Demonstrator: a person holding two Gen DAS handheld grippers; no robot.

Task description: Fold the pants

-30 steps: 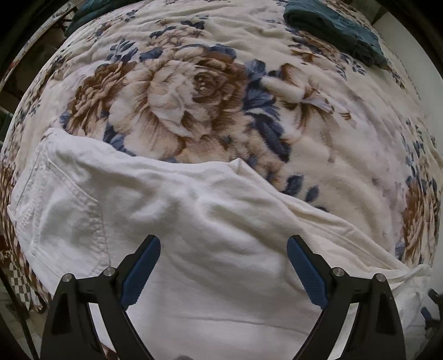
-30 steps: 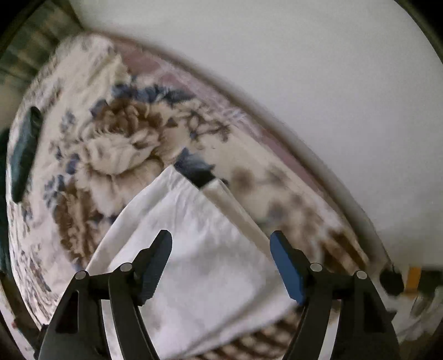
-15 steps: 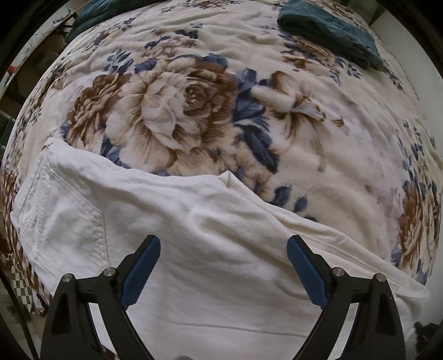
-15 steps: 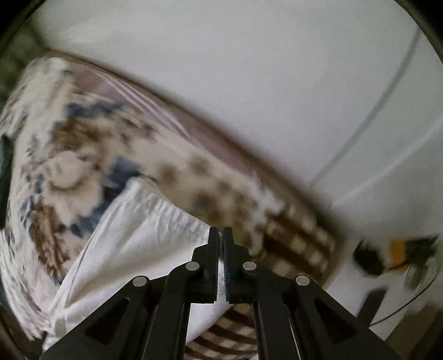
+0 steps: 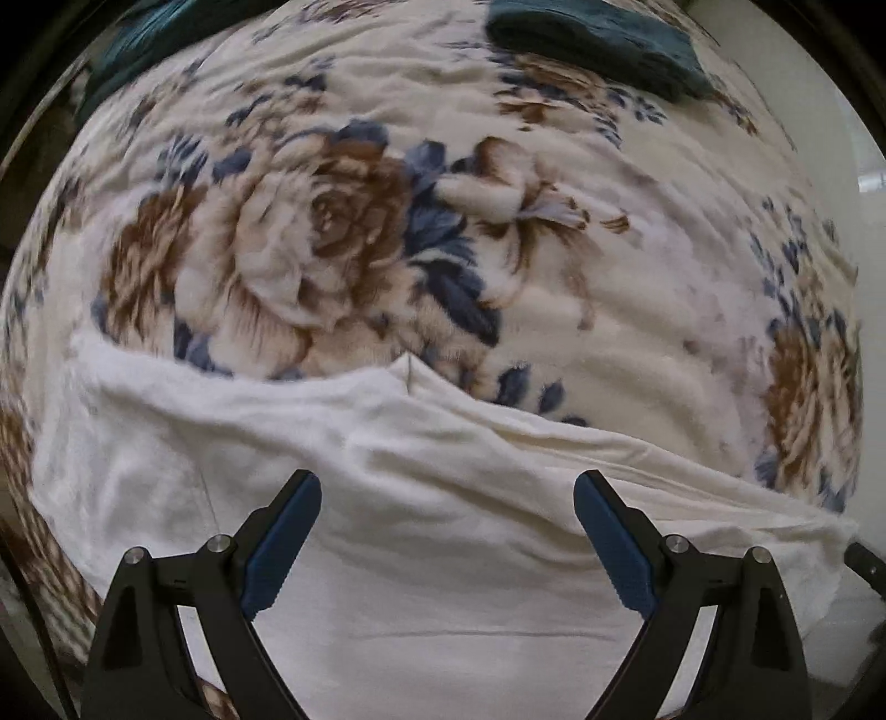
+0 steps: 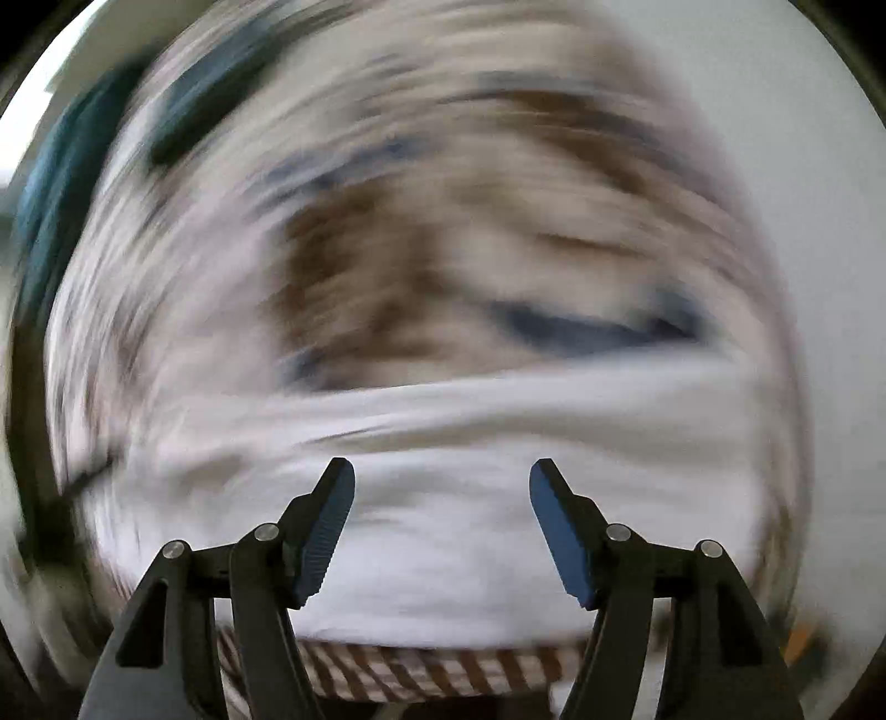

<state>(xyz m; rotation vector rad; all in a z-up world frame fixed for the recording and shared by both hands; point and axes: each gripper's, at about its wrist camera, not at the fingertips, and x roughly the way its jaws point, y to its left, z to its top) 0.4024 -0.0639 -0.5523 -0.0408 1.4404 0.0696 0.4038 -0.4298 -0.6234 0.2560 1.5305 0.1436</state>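
White pants (image 5: pixel 443 487) lie flat across the near edge of a bed with a floral blanket (image 5: pixel 343 232). My left gripper (image 5: pixel 447 545) is open and empty, hovering over the middle of the pants. In the right wrist view, badly blurred by motion, the white pants (image 6: pixel 443 498) fill the lower half. My right gripper (image 6: pixel 442 531) is open and empty over them.
A folded dark teal garment (image 5: pixel 598 39) lies at the far right of the bed, another teal cloth (image 5: pixel 138 50) at the far left. A checked sheet (image 6: pixel 443 670) shows under the pants at the bed's near edge. A white wall (image 6: pixel 803 166) stands to the right.
My right gripper was shut half a second ago and has opened; its view has swung quickly over the pants. The left gripper stayed open and drifted slightly back.
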